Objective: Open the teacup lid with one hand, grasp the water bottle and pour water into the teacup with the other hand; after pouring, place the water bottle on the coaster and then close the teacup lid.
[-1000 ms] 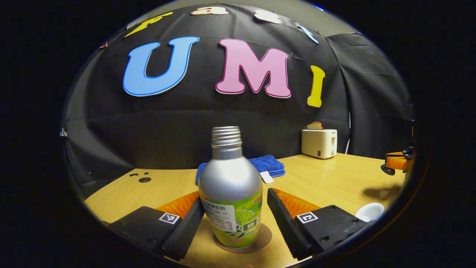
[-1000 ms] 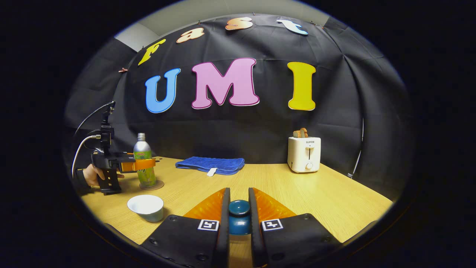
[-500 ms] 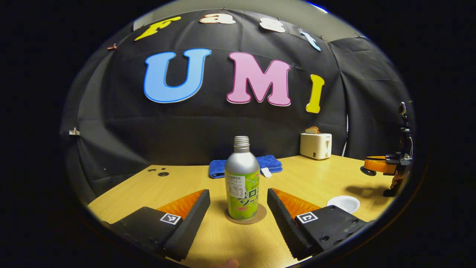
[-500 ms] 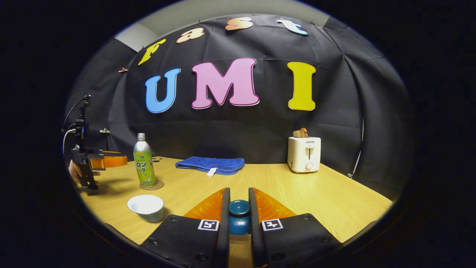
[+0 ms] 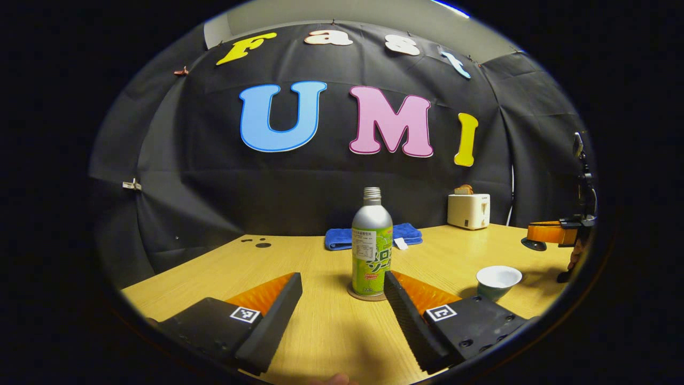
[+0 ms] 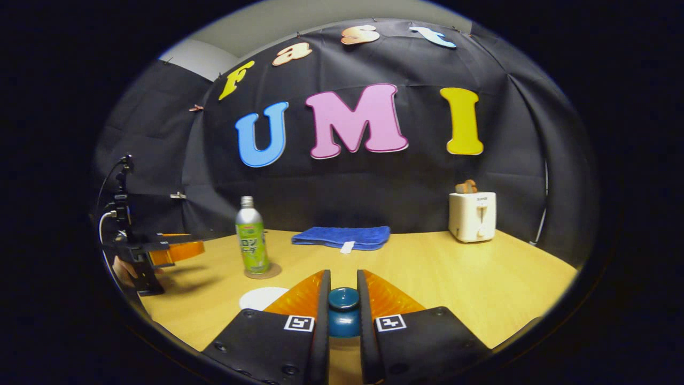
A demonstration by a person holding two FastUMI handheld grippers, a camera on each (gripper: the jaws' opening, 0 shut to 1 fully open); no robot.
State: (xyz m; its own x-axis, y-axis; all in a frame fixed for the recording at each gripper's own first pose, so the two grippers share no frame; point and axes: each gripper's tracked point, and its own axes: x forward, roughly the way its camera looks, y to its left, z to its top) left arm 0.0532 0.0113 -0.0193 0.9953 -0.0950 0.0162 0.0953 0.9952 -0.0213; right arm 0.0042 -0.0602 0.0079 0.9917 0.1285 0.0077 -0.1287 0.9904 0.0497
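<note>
A silver bottle [image 5: 372,243] with a green label stands upright on a round brown coaster [image 5: 357,294]. My left gripper [image 5: 342,291] is open, drawn back from the bottle, with nothing between its fingers. The white teacup [image 5: 498,280] sits uncovered on the table to its right. In the right gripper view, my right gripper [image 6: 343,291] is shut on the knob of the dark blue teacup lid [image 6: 343,310]. The teacup [image 6: 262,297] lies just left of its fingers. The bottle [image 6: 252,241] and coaster [image 6: 264,271] stand farther left, with the left gripper [image 6: 181,250] and a hand beyond them.
A folded blue towel [image 6: 342,237] lies at the back of the wooden table [image 6: 481,283]. A white toaster [image 6: 472,216] with bread stands at the back right. The right gripper [image 5: 550,234] shows at the far right of the left gripper view.
My left gripper has backed away from the bottle, which stays on the coaster. My right gripper, holding the lid, has shifted toward the teacup, now partly hidden behind its left finger.
</note>
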